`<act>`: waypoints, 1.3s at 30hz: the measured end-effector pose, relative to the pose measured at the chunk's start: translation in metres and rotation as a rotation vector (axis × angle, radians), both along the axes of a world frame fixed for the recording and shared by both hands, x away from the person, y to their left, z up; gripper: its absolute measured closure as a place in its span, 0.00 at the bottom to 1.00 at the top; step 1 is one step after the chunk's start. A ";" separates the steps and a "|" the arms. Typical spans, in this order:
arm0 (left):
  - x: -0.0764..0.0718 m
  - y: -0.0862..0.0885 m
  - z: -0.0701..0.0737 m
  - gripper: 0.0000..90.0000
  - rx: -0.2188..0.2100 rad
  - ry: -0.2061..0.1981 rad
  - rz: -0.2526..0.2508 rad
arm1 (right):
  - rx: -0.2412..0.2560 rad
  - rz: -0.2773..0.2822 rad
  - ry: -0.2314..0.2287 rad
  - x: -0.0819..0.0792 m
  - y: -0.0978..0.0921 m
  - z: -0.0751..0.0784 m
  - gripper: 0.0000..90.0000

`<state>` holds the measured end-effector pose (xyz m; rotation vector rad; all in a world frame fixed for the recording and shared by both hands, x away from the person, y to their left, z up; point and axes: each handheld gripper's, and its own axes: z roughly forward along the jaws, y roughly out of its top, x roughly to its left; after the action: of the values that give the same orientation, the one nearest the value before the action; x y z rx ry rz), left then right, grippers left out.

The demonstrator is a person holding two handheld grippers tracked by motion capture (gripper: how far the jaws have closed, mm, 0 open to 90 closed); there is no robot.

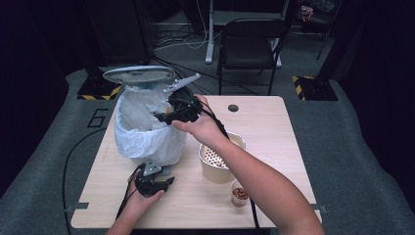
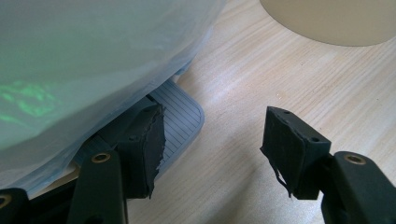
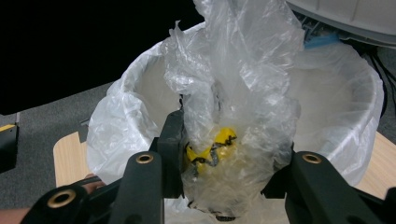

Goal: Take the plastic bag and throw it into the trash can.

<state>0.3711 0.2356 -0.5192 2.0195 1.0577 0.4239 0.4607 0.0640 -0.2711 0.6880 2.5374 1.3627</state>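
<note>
At the near edge of the counter (image 1: 274,122), a pale wood top, the person's left hand (image 1: 142,200) holds the left gripper (image 1: 152,182) low on the surface, just in front of the bin (image 1: 147,125). In the left gripper view its jaws stand apart with nothing between them; one pad rests on the bin's grey ribbed pedal (image 2: 180,123), the other hangs over bare wood.

To the right, near the front edge, a small cup (image 1: 239,193) of brownish contents stands beside the right forearm. Just behind it sits a beige pot (image 1: 219,159) with a perforated insert.

The right arm reaches across the pot to the bin's mouth, where the right gripper (image 1: 171,115) hovers over the rim. In the right gripper view its jaws are clamped on a crumpled clear bag (image 3: 233,116) with something yellow (image 3: 212,147) inside; the bag hangs above the opening of the bin, which is lined with a white liner (image 3: 116,121). The bin's lid (image 1: 139,74) stands raised behind.

Farther back the counter shows a round cable hole (image 1: 233,107) near its far edge. Beyond it lies grey carpet (image 1: 352,147), a black chair (image 1: 249,44), cables on the floor, and yellow-and-black striped bases (image 1: 313,85) at each side; the rest of the room is dark.
</note>
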 end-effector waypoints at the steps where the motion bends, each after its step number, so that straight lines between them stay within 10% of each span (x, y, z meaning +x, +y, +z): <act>1: 0.000 0.000 0.000 0.43 0.000 0.001 0.000 | 0.000 0.001 -0.004 0.001 0.002 -0.001 0.67; 26: 0.000 0.000 0.001 0.43 0.004 0.007 -0.006 | -0.027 -0.012 -0.034 0.012 0.028 -0.019 0.67; 33: 0.000 0.000 0.001 0.43 0.004 0.007 -0.005 | -0.033 -0.092 -0.029 0.016 0.035 -0.029 0.34; 39: 0.000 0.000 0.001 0.43 0.004 0.007 -0.005 | -0.003 -0.089 -0.026 0.016 0.035 -0.030 0.30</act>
<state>0.3708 0.2360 -0.5186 2.0282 1.0563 0.4162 0.4772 0.0992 -0.3012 0.7682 2.4570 1.3292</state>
